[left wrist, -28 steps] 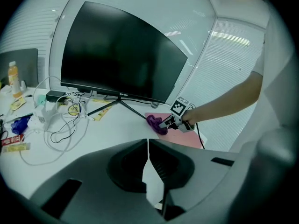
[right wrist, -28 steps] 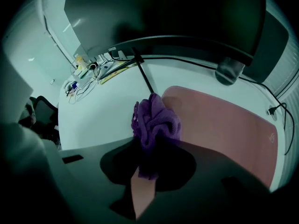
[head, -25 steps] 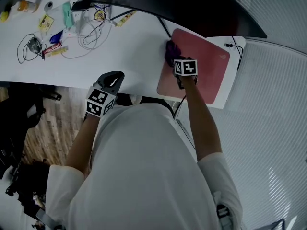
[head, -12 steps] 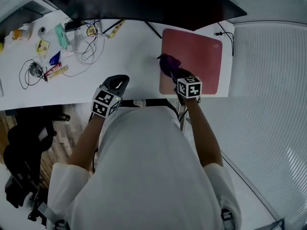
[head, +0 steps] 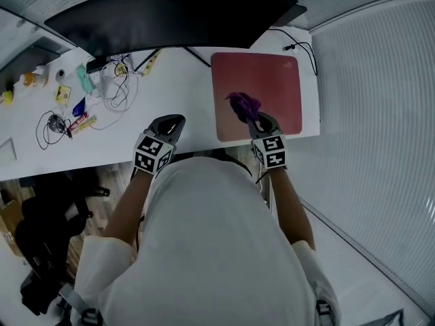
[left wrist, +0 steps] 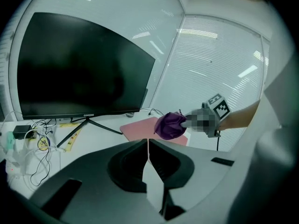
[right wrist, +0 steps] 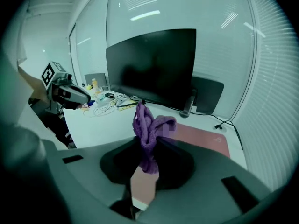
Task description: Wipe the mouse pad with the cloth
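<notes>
**Item 1:** cloth point(head: 242, 104). Purple, bunched. Clamped in right hand-held gripper point(head: 255, 119), jaws tight on lower folds, rest sticking out past the tips. Loc.: over mouse pad point(head: 272, 73), approx. its 7 o'clock part. In left gripper view it appears lifted just off the surface; contact uncertain.

**Item 2:** mouse pad. Pink, flat on white counter point(head: 183, 80), at counter's 3 o'clock end. No visible marks.

**Item 3:** left hand-held gripper point(head: 174, 121). Jaws pressed together, nothing btwn. At counter's 6 o'clock edge, well apart from pad.

**Item 4:** monitor point(head: 170, 15) at 12 o'clock; cables point(head: 122, 80) at 10 o'clock.

**Status (est.):** cloth in grip and at pad, so wiping prob. under way. Coverage can't be judged. More passes prob. needed.
</notes>
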`<state>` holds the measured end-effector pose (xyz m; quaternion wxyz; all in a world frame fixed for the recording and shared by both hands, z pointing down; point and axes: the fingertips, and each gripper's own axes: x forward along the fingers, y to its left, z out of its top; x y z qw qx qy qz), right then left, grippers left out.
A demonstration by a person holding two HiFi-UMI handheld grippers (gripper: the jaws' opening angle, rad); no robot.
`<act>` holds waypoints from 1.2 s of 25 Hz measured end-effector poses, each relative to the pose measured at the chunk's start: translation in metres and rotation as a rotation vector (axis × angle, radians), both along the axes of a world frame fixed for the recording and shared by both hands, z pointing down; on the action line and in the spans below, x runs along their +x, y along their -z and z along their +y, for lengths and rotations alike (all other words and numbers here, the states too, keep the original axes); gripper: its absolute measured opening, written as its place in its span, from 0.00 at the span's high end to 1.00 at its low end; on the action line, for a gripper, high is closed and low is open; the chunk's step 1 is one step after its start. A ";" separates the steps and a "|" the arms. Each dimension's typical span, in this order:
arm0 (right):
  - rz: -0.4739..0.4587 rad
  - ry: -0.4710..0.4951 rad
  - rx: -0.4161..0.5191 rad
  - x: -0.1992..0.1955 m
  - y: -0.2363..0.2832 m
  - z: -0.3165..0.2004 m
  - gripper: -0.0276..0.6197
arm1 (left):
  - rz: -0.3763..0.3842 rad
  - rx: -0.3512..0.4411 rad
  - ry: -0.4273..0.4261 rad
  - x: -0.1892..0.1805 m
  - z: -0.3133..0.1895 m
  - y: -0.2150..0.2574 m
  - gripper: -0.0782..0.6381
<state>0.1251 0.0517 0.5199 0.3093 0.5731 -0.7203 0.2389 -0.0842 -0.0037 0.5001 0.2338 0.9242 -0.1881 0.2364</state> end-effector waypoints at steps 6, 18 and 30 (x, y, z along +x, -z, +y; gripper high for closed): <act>-0.025 -0.034 0.114 0.039 0.047 0.043 0.82 | 0.065 0.049 0.073 0.034 0.030 0.043 0.86; -0.093 -0.005 0.250 0.091 0.113 0.116 0.82 | 0.131 0.155 0.158 0.088 0.103 0.106 0.86; -0.122 0.024 0.409 0.111 0.173 0.137 0.82 | 0.169 0.272 0.292 0.057 0.127 0.172 0.86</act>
